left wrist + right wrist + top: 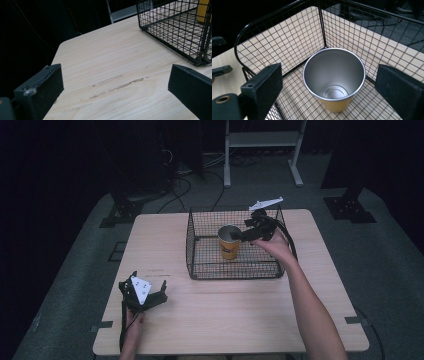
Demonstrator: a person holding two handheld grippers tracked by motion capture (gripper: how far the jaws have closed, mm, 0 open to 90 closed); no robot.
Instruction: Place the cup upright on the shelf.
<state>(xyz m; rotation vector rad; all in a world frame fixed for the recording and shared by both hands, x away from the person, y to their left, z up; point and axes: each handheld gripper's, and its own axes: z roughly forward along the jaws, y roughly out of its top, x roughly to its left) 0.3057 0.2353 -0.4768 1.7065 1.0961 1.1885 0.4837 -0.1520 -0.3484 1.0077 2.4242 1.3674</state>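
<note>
I am holding my right gripper (pixel 243 234) just above the yellow cup (pixel 229 242), its jaws spread wide on either side of the cup's rim and touching nothing. The cup is standing upright inside the black wire basket (pixel 200 265), toward its far side. My left gripper (pixel 150 296) is resting on the wooden table (pixel 225 315), well apart from the basket on its near left, jaws gaping and empty.

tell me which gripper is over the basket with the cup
The right gripper, jaws open either side of the yellow cup in the wire basket; the left gripper sits near the table's front-left.
</note>
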